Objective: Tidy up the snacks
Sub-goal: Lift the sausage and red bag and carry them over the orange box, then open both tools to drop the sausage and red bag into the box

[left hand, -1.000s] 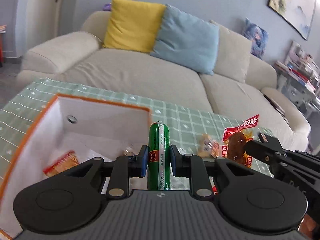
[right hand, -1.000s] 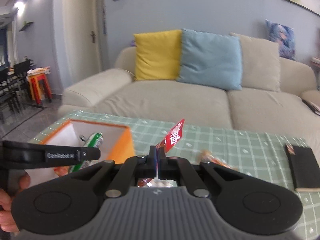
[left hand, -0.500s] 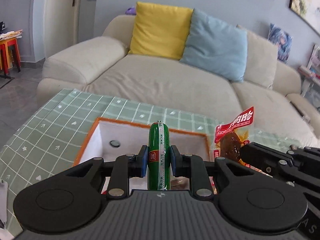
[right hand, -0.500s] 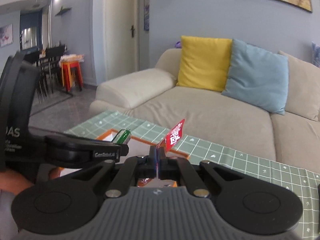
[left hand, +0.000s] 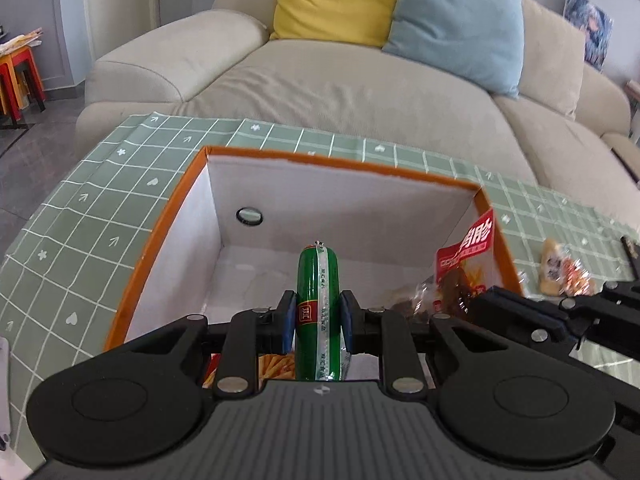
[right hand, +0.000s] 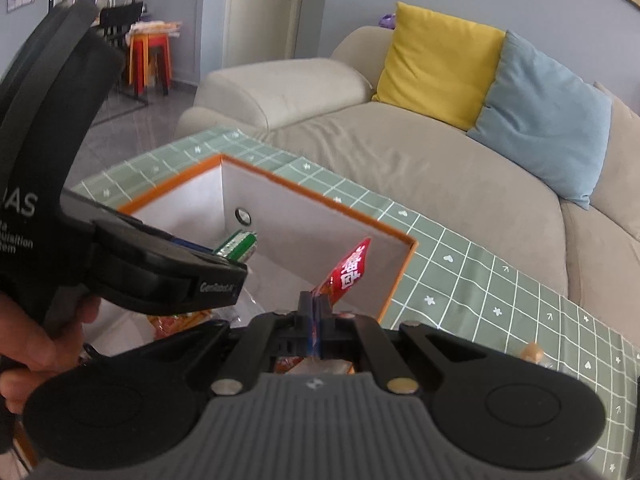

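My left gripper (left hand: 318, 316) is shut on a green sausage stick (left hand: 318, 280) and holds it upright over the open orange-rimmed box (left hand: 340, 162), which is white inside. My right gripper (right hand: 316, 310) is shut on a red snack packet (right hand: 350, 270) and holds it over the box's right side (right hand: 404, 272). The packet also shows in the left wrist view (left hand: 466, 260), and the sausage in the right wrist view (right hand: 236, 246). Some snack bags (left hand: 272, 364) lie on the box floor, partly hidden by the grippers.
The box stands on a green checked tablecloth (left hand: 100, 240). Loose snack packets (left hand: 560, 272) lie on the cloth to the right of the box. A beige sofa (left hand: 360, 80) with yellow and blue cushions is behind the table.
Both grippers have moved left and forward over the box and tilted down, each still holding its snack. The box interior now fills the view.
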Tool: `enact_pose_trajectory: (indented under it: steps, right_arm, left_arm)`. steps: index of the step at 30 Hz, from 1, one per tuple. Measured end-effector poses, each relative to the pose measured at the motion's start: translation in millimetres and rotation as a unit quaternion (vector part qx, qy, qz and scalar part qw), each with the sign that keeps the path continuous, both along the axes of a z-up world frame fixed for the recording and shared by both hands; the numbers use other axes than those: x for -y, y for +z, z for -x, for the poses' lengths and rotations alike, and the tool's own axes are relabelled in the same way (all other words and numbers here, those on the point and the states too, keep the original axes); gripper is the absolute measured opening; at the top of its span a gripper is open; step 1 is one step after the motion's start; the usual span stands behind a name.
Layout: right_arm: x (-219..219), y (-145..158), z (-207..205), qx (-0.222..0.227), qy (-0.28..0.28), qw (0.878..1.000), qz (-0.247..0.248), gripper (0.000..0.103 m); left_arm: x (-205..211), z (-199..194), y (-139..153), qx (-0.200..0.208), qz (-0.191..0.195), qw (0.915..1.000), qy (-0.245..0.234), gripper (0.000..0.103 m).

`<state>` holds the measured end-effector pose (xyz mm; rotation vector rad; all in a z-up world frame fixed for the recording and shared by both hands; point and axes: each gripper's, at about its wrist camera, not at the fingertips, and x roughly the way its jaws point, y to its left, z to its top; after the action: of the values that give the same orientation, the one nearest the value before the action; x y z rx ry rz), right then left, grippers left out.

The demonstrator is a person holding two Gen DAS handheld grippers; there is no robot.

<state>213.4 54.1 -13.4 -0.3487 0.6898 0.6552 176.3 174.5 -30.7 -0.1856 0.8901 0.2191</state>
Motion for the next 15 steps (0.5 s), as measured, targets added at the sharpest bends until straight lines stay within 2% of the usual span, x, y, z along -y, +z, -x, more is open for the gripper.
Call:
enact_pose_trajectory:
  steps: [4, 8, 15]
  right_arm:
    - [-5.2, -10.8, -3.7, 0.007, 0.004, 1.0, 0.024, 0.0]
    - [-8.4, -14.5, -6.7, 0.006, 0.006, 0.999, 0.03, 0.0]
    - [-11.2, -21.4, -12.1, -0.001, 0.002, 0.999, 0.045, 0.0]
  left_arm:
    - [0.5, -3.8, -8.9, -0.025, -0.022, 0.9994, -0.001, 0.025]
    - [-2.5, -6.8, -17.6, -0.047, -0.014, 0.9988, 0.004, 0.025]
    - [-4.6, -7.2, -20.1, -0.054, -0.005, 0.9985, 0.006, 0.026]
